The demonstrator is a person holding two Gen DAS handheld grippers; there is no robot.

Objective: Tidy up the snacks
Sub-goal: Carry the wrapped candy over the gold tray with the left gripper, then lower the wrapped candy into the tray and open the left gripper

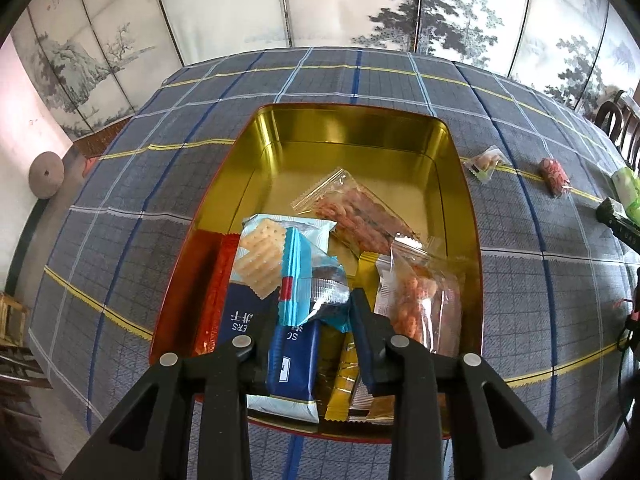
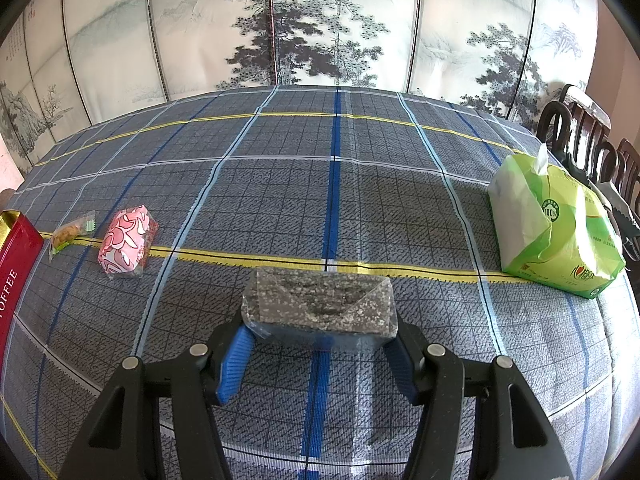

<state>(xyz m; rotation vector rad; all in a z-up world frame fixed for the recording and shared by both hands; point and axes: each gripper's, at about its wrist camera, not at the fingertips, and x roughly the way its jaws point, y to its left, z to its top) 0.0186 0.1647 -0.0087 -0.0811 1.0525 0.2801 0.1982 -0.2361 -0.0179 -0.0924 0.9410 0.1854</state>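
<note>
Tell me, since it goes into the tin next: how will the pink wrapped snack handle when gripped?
The pink wrapped snack looks puffy, so it probably feels light and gives under the pads. Its glossy film may slip. Lying flat on the tablecloth, it seems unlikely to roll.

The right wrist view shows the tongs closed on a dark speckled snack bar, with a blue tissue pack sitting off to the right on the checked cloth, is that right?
Not quite: the tissue pack is green, not blue. The right wrist view shows the rest as you said: the right tongs are closed on the dark speckled snack bar, and the pack sits to the right on the checked cloth.
</note>
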